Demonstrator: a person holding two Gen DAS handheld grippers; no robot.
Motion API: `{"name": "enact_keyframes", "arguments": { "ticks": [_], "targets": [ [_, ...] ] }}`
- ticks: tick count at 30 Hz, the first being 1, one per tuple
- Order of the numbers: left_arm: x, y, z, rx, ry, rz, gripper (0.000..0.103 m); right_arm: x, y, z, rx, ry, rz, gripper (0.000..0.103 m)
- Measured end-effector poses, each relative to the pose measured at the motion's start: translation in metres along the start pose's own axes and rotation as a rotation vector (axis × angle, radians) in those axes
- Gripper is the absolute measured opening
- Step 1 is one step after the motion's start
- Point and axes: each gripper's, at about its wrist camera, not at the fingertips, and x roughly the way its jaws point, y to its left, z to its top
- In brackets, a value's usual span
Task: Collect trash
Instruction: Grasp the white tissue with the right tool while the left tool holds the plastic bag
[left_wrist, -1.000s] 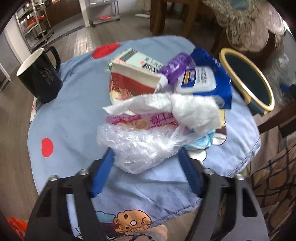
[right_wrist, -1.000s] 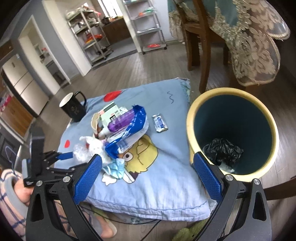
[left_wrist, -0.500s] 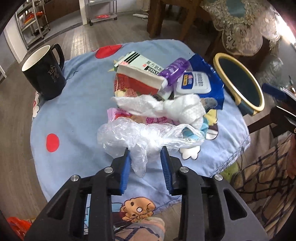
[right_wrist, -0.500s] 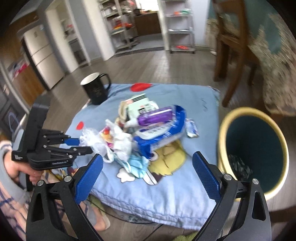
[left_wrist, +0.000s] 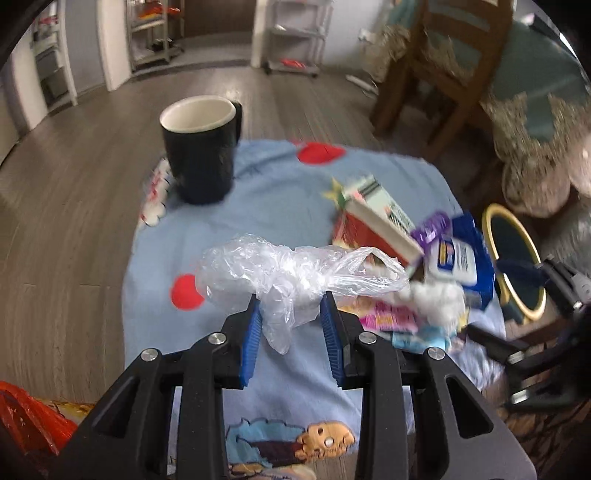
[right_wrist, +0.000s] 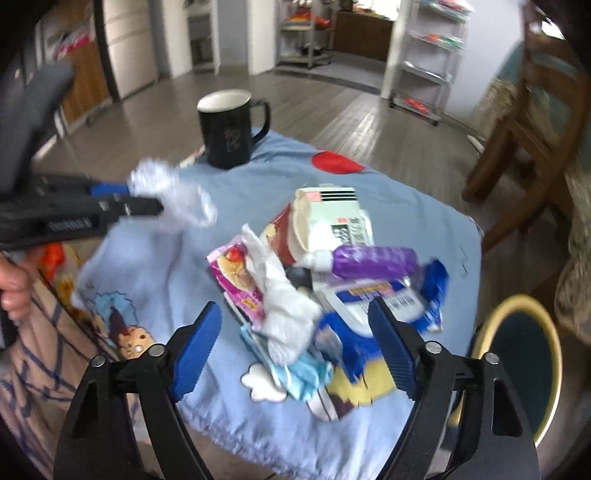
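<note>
The left gripper (left_wrist: 291, 306) had its jaws narrowed onto a crumpled clear plastic bag (left_wrist: 280, 273), which bulged out above the blue pads and trailed a loose tail below them; from across the pile the bag (right_wrist: 173, 195) looked lifted clear of the blue cloth (left_wrist: 280, 195), though the blur there made that hard to swear to. What mattered for the coming move was the bin (right_wrist: 517, 354): it stood on the floor off the far right corner of the tabletop, so the bagged trash in the left hand was the farthest thing from it, with the whole heap lying between. The right gripper (right_wrist: 295, 347) sat much nearer the bin, its jaws wide but closing, pads not yet touching anything. A crumpled white tissue (right_wrist: 284, 306) lay squarely between them, its long axis running away from the gripper toward the pink wrapper (right_wrist: 236, 280), so the jaws straddled it crosswise. The black mug (right_wrist: 229, 133) stood well apart at the back. I judged the left hand would have to cross over the heap to reach the bin.
</note>
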Motion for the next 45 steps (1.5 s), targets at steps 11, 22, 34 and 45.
{"name": "enact_keyframes", "arguments": {
  "ticks": [11, 22, 34, 45],
  "targets": [
    [-0.008, 0.030, 0.013, -0.155, -0.093, 0.012, 0.030, 0.054, 0.016, -0.003, -0.112, 0.152, -0.090, 0.034],
    [-0.013, 0.018, 0.020, -0.138, -0.136, -0.020, 0.030, -0.027, -0.007, 0.001, 0.037, -0.053, 0.045, 0.031],
    [-0.028, -0.012, 0.025, -0.086, -0.212, -0.062, 0.030, -0.116, -0.075, -0.031, 0.235, -0.215, 0.041, 0.031],
    [-0.041, -0.063, 0.042, -0.021, -0.254, -0.127, 0.030, -0.148, -0.140, -0.079, 0.429, -0.299, -0.071, 0.031]
  ]
}}
